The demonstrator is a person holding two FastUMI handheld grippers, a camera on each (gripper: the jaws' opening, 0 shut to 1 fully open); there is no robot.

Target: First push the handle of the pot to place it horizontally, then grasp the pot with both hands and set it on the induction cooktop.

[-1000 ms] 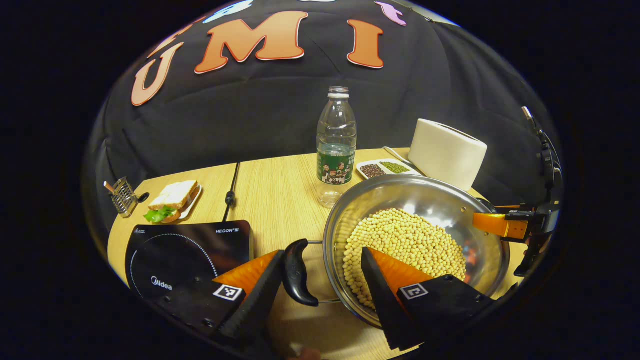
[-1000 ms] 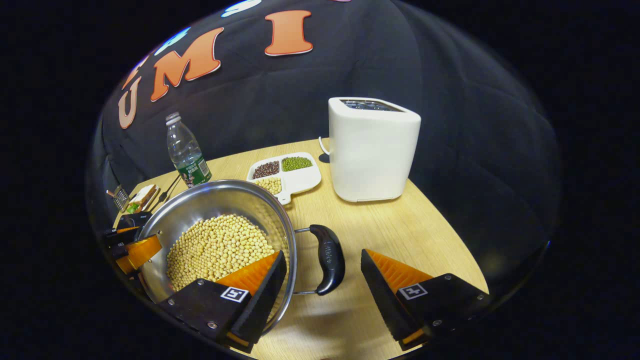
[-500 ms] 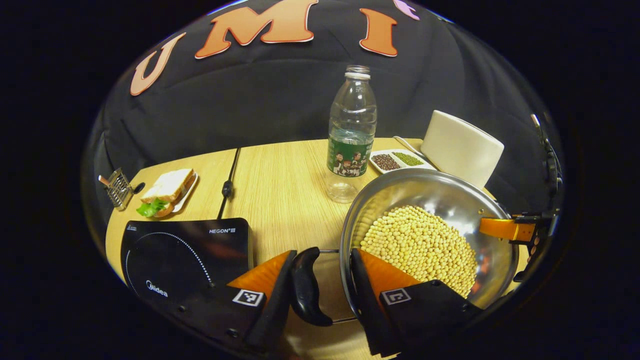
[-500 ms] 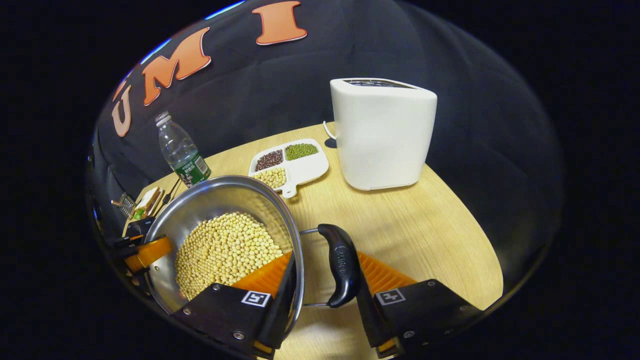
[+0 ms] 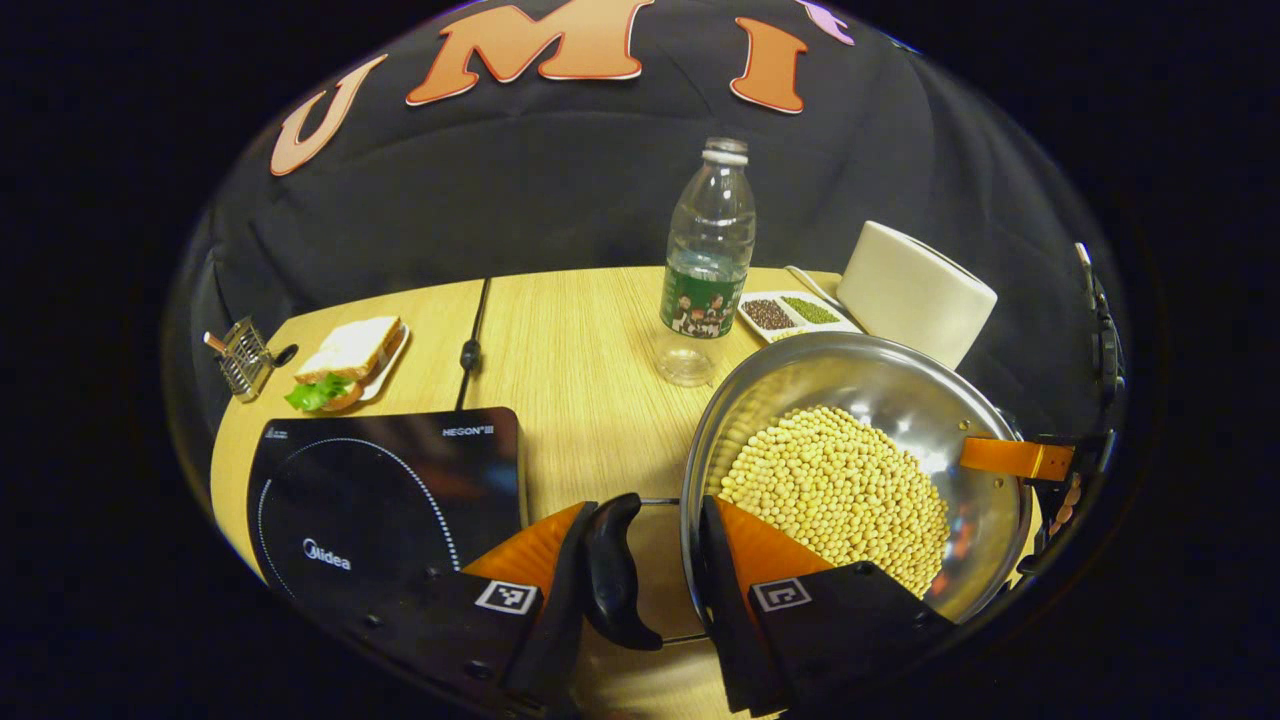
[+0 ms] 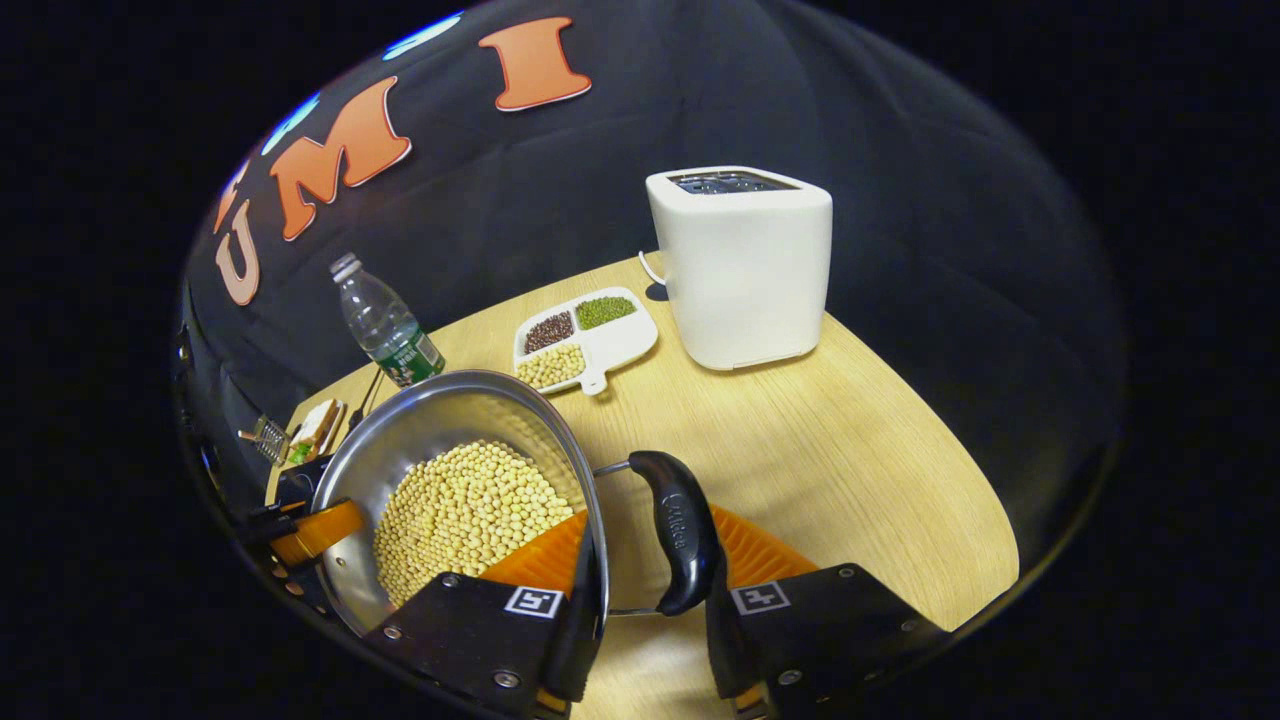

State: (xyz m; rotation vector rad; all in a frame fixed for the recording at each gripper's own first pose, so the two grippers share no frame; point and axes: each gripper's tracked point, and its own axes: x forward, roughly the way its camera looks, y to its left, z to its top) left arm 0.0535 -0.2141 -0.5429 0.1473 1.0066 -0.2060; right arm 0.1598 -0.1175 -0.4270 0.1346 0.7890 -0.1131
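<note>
The pot (image 5: 860,470) is hanging between both tools, each clamping handle and rim, with the cooktop (image 5: 380,490) lying leftward.

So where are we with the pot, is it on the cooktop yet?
Not yet. Done: both black side handles lie level, the left handle and the right handle. In hand: the left gripper and right gripper each clamp a handle together with the rim of the soybean-filled pot. Left: carrying it over to the induction cooktop, whose glass is bare, and setting it down there.
</note>
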